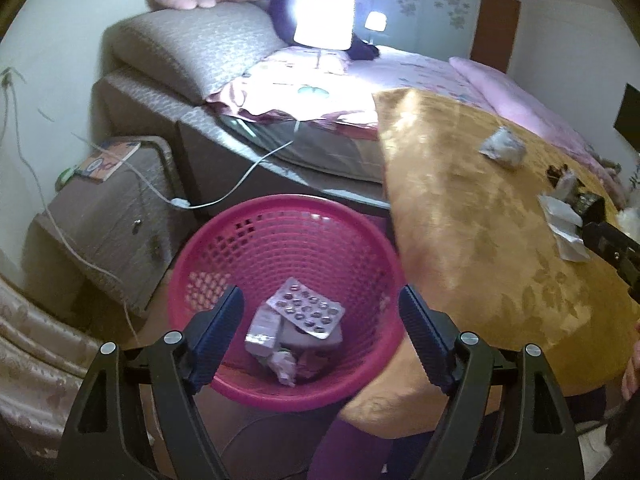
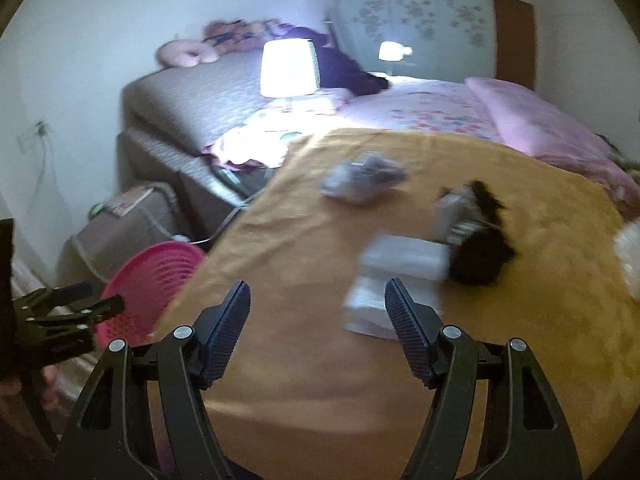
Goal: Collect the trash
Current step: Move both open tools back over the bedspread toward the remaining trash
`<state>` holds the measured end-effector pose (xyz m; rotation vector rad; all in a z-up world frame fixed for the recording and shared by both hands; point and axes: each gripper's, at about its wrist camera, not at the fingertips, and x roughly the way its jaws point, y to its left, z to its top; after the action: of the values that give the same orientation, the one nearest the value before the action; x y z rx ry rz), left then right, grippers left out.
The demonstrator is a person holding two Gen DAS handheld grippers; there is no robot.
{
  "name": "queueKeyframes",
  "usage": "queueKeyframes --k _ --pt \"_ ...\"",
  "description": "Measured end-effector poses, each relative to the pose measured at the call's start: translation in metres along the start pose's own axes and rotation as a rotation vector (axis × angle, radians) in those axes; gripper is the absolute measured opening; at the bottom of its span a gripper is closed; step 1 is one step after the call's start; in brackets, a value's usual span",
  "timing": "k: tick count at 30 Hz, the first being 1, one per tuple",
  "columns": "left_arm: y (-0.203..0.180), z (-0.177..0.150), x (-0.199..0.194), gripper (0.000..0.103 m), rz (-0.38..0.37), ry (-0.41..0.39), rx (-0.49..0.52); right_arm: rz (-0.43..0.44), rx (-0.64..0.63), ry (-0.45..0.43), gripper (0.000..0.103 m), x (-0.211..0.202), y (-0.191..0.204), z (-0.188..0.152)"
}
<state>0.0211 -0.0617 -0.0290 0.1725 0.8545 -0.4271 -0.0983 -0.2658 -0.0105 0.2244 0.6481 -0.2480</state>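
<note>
A pink plastic basket (image 1: 224,240) stands on the floor beside the orange-covered table (image 1: 460,208). In it lie a silver blister pack (image 1: 306,308), a small box (image 1: 262,332) and crumpled paper (image 1: 284,366). My left gripper (image 1: 320,312) is open and empty, right above the basket. My right gripper (image 2: 318,308) is open and empty over the table (image 2: 288,240), close to a white wrapper (image 2: 372,308). Farther on lie a white packet (image 2: 404,258), a crumpled grey wrapper (image 2: 360,178) and a black-and-white pile of trash (image 2: 476,236). The basket shows at the left in the right wrist view (image 2: 148,280).
A bed (image 1: 400,76) with pink bedding lies behind the table. A lit lamp (image 1: 324,20) stands near the pillow. A nightstand (image 1: 108,216) with a book and a white cable (image 1: 240,176) stands left of the basket. A curtain (image 1: 36,360) hangs at the lower left.
</note>
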Motion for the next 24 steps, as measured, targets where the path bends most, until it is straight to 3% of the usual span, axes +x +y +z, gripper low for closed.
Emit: queueKeyframes --k 10,18,24 --pt "-0.037 -0.001 0.001 0.077 -0.046 0.000 0.091 -0.158 0.122 -0.007 0.068 -0.017 -0.074 -0.023" --pt "-0.079 0.004 -0.001 0.078 -0.100 -0.008 0.194 -0.215 0.168 -0.011 0.068 -0.027 -0.103 -0.037" --pt "-0.120 0.016 0.001 0.080 -0.192 -0.002 0.259 -0.239 0.206 -0.013 0.068 -0.031 -0.120 -0.044"
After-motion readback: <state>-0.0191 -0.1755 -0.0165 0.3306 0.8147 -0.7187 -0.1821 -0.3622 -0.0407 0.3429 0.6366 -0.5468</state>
